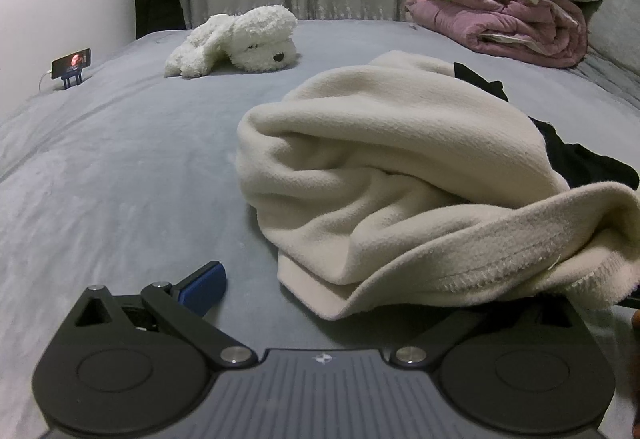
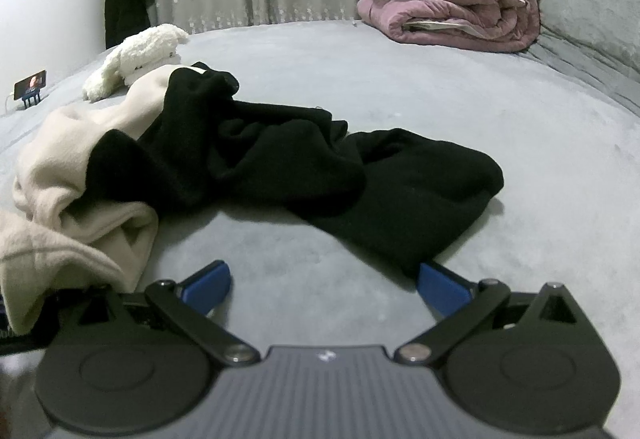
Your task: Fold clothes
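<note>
While the right gripper (image 2: 324,285) stands wide open over the grey bed (image 2: 400,79), the black garment (image 2: 320,167) before it lies crumpled, stretching leftward onto the cream fleece (image 1: 380,167). That bunched fleece hides the left gripper's (image 1: 320,291) right finger; its state I cannot tell.

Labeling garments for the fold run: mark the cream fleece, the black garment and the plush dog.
cream fleece (image 1: 384,143): left wrist view, top of the bunched mound.
black garment (image 2: 416,179): right wrist view, flat right-hand part.
plush dog (image 1: 260,39): left wrist view, head.
</note>
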